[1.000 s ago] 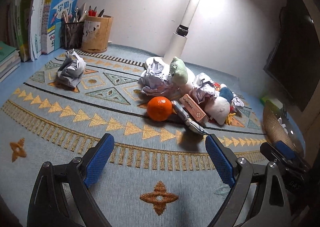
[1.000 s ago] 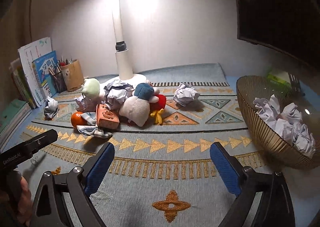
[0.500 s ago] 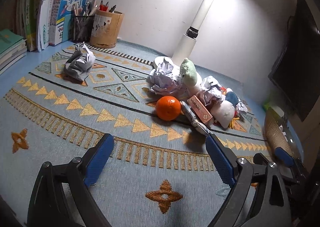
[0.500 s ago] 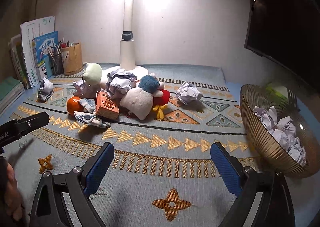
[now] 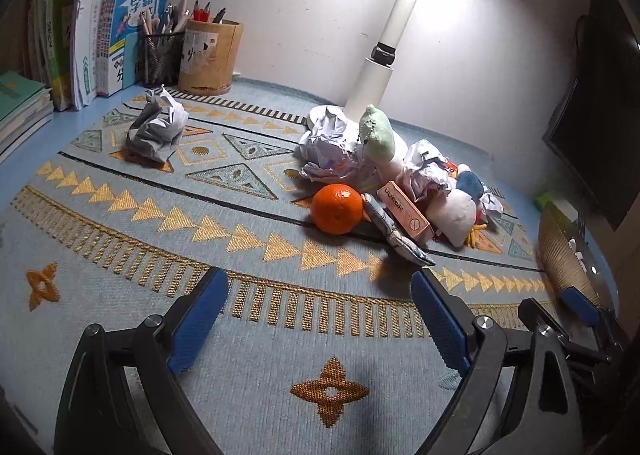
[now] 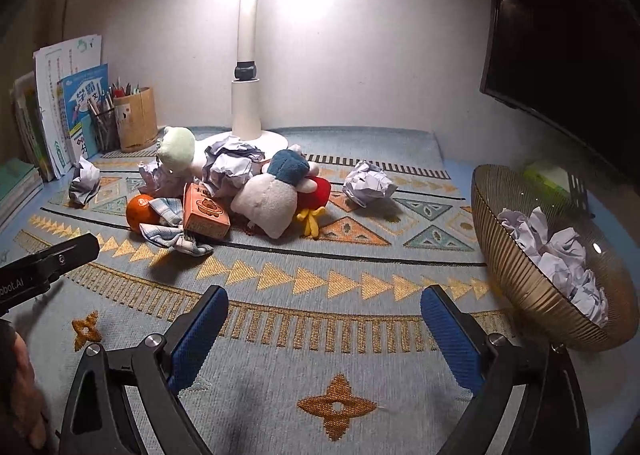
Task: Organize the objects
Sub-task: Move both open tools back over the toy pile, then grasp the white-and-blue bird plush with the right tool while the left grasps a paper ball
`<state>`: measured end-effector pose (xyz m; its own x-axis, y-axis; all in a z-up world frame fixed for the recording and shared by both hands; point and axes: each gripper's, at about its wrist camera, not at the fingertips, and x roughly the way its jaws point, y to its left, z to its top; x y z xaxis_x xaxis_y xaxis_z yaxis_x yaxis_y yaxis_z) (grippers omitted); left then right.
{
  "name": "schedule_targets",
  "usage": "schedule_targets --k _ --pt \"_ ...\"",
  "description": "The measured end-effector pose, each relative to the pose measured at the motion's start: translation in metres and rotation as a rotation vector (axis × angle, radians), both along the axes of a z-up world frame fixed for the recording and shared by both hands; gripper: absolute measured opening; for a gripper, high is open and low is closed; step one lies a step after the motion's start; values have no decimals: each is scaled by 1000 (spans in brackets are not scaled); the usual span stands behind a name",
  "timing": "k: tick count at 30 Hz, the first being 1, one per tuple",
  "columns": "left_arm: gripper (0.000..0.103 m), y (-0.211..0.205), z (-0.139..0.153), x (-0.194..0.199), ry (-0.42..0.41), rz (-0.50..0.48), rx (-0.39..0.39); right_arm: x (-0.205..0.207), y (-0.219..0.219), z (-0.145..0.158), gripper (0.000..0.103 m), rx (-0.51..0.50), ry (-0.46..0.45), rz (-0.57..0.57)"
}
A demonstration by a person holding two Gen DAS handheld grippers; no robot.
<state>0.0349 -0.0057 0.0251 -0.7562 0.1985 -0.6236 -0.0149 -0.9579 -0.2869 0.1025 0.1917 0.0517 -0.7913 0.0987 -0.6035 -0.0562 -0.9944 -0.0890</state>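
A heap sits mid-mat by the lamp: an orange (image 5: 337,208) (image 6: 141,209), a pink box (image 5: 407,212) (image 6: 205,211), a checked cloth (image 5: 394,234) (image 6: 170,231), plush toys (image 5: 456,207) (image 6: 276,191) and crumpled paper (image 5: 328,145) (image 6: 232,165). Loose paper balls lie at far left (image 5: 157,127) (image 6: 84,181) and right of the heap (image 6: 369,183). A gold wire basket (image 6: 532,287) (image 5: 560,251) holds several paper balls. My left gripper (image 5: 320,315) is open and empty over the mat's near edge. My right gripper (image 6: 324,321) is open and empty too, left of the basket.
A patterned mat (image 5: 160,295) covers the blue desk. Books (image 5: 132,27), a mesh pen cup (image 5: 162,55) and a wooden pen holder (image 5: 210,55) line the back left. A white lamp post (image 6: 246,67) rises behind the heap. A dark monitor (image 6: 568,27) hangs at right.
Both views have swung a little, so the heap sits slightly differently in frame. Both grippers stay wide open and empty; no object on the mat has moved.
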Motion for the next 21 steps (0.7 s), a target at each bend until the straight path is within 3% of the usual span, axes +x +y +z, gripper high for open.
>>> schedule_targets --k 9,14,16,21 --pt "93 -4 1 4 15 18 12 1 0 -1 97 -29 -16 21" --pt "93 -8 4 4 6 -41 25 -11 -2 -7 97 -94 -119 134" --pt "93 -23 8 -1 -17 -72 22 -20 -2 -7 97 -129 -158 177" --pt "93 -93 24 -35 -32 -6 17 -55 2 4 97 -216 -193 203"
